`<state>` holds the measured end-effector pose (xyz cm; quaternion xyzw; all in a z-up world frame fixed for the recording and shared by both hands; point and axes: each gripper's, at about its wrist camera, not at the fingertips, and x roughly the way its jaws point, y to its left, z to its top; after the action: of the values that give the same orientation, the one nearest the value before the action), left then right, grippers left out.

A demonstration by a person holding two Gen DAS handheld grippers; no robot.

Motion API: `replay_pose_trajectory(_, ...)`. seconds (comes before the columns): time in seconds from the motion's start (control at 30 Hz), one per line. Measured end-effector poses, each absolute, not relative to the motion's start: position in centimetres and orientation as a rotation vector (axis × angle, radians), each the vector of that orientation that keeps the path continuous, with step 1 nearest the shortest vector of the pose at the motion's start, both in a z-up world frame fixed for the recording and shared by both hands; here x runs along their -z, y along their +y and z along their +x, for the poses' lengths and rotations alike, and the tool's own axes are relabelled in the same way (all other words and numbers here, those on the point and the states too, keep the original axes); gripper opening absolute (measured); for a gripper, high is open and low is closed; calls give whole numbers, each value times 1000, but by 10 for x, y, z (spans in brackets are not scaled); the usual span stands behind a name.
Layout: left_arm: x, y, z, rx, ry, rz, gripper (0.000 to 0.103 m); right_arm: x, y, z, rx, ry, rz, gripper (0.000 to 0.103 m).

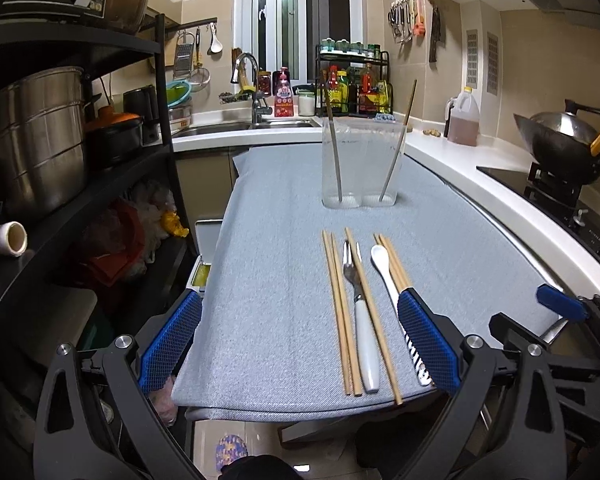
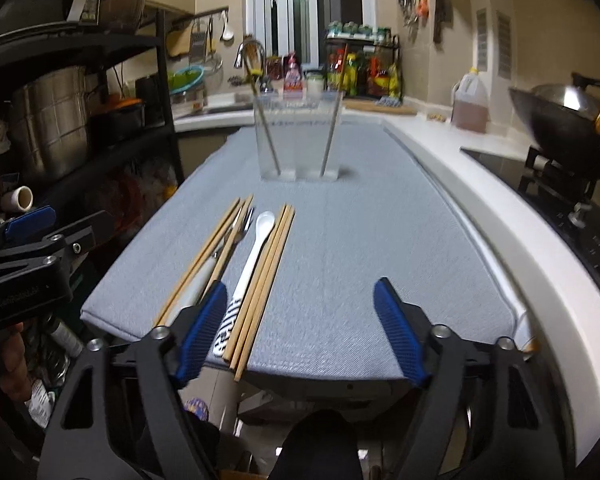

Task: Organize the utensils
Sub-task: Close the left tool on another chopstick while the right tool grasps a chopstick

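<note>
I see my left gripper [image 1: 300, 344] with its jaws spread wide at the bottom of the frame, nothing between the pads. On the grey-clothed desk [image 1: 268, 240], centre right, lie wooden chopsticks [image 1: 340, 312], a white-handled fork [image 1: 360, 312] and a white spoon [image 1: 388, 276]. Above them a clear holder [image 1: 362, 164] stands upright with two chopsticks leaning inside.

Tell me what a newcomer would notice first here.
Probably the row of chopsticks, a fork and a white spoon lying on the grey cloth near its front edge. Behind them stands a clear holder with two sticks upright inside.
</note>
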<state>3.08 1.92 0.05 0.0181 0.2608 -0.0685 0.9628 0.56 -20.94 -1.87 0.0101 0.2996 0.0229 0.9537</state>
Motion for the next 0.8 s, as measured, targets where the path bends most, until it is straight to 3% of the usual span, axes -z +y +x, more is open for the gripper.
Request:
replay_pose_trajectory(0.2, 23, 23, 44, 142, 578, 25, 93, 48, -204, 27, -84, 705, 45, 52)
replay_pose_trajectory(0.8, 69, 18, 69, 156, 684, 50, 86, 76, -196, 45, -65, 745, -13, 51)
